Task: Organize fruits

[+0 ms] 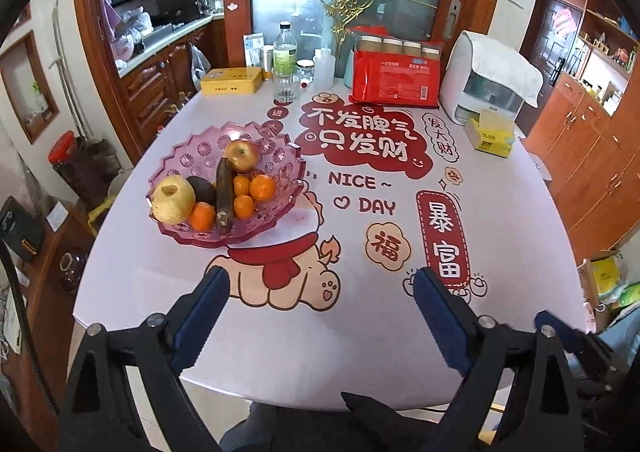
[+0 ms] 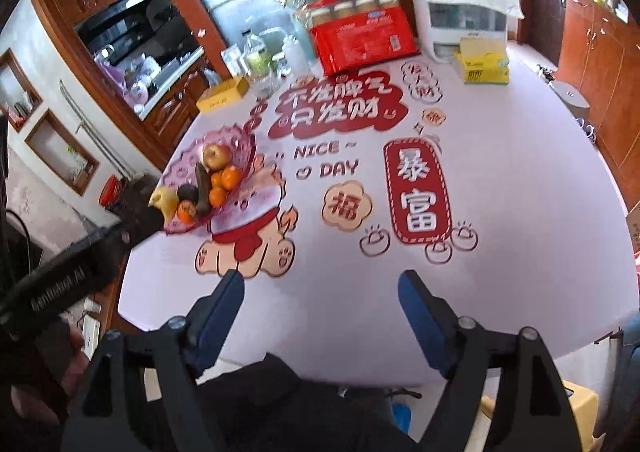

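The round pale-lilac surface (image 1: pixel 360 332), printed with red cartoon lettering, carries a scalloped pink translucent plastic fruit bowl (image 1: pixel 188 159). In that bowl lie a yellow apple (image 1: pixel 173 199), a red-yellow apple (image 1: pixel 241 155), a dark elongated fruit (image 1: pixel 224 195), possibly an overripe banana, a dark avocado (image 1: pixel 202 187) and several small oranges (image 1: pixel 262 187). Nearer than the bowl, the left tongs (image 1: pixel 320 292) and right tongs (image 2: pixel 320 288) hang released, empty.
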Available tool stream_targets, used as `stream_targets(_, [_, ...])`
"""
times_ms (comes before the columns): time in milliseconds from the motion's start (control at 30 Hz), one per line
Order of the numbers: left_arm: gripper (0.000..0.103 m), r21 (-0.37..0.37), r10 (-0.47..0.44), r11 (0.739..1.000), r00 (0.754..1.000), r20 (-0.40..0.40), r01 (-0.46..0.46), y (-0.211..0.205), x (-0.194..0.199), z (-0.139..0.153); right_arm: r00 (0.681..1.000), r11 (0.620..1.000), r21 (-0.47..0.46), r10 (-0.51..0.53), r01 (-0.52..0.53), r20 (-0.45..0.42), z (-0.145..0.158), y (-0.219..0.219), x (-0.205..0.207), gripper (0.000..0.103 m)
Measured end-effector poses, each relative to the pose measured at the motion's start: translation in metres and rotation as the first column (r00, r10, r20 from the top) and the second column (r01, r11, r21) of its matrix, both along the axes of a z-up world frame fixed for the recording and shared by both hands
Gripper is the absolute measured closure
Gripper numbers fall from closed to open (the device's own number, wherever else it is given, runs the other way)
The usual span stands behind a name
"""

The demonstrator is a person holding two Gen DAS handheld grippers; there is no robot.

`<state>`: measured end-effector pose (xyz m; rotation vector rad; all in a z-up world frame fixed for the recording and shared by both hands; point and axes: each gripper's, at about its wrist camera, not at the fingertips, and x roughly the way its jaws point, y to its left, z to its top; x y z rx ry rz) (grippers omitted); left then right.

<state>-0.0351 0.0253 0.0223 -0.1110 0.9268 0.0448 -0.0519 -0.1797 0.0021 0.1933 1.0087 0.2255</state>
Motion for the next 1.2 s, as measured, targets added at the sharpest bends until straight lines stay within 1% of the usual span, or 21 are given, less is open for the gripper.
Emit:
stream_targets(67, [0.010, 0.013, 0.014, 1.000, 1.000, 0.016, -0.014, 0.001, -0.001, 0.003, 1.000, 1.000, -0.012, 0.003, -0.003, 0.006, 0.000, 0.001, 0.002, 0.011])
stream_targets(133, [0.006, 0.011, 0.015, 1.000, 1.000, 0.027, -0.015, 0.001, -0.001, 0.004, 1.000, 1.000, -0.018, 0.015, -0.015, 0.006, 0.000, 0.003, 0.005, 0.010])
stream_targets(233, [0.005, 0.004, 0.017, 1.000, 0.999, 0.031, -0.017, 0.002, 0.003, 0.004, 1.000, 1.000, -0.018, 0.024, -0.024, 0.016, 0.001, 0.003, 0.010, 0.007])
stream_targets(267, [0.005, 0.020, 0.024, 0.999, 0.999, 0.040, -0.025, 0.002, 0.003, 0.004, 1.000, 1.000, -0.016, 0.022, -0.022, 0.019, 0.000, 0.003, 0.012, 0.007])
stream_targets(300, [0.005, 0.055, 0.037, 0.998, 0.998, 0.056, -0.040, 0.002, 0.002, 0.004, 1.000, 1.000, -0.011, 0.023, -0.023, 0.019, 0.000, 0.003, 0.013, 0.007])
stream_targets(333, [0.004, 0.067, 0.042, 0.997, 0.997, 0.063, -0.046, 0.002, 0.002, 0.005, 1.000, 1.000, -0.009, 0.025, -0.024, 0.018, 0.000, 0.003, 0.015, 0.007])
stream_targets(467, [0.003, 0.061, 0.041, 0.997, 0.998, 0.051, -0.044, 0.002, 0.007, 0.002, 0.999, 0.999, -0.018, 0.038, -0.038, 0.006, -0.002, 0.005, 0.020, 0.007])
stream_targets(600, [0.003, 0.061, 0.021, 0.998, 0.999, 0.050, -0.024, -0.004, 0.009, 0.001, 0.999, 0.999, -0.020, 0.041, -0.041, -0.010, -0.005, 0.005, 0.024, 0.007])
stream_targets(767, [0.001, 0.069, -0.003, 0.998, 0.999, 0.049, 0.000, -0.010, 0.013, 0.000, 0.998, 0.999, -0.007, 0.031, -0.032, -0.053, -0.014, 0.002, 0.029, 0.007])
stream_targets(1200, [0.001, 0.069, -0.013, 0.998, 0.999, 0.033, 0.010, -0.015, 0.015, -0.002, 0.998, 0.999, -0.005, 0.034, -0.035, -0.054, -0.015, 0.000, 0.030, 0.007])
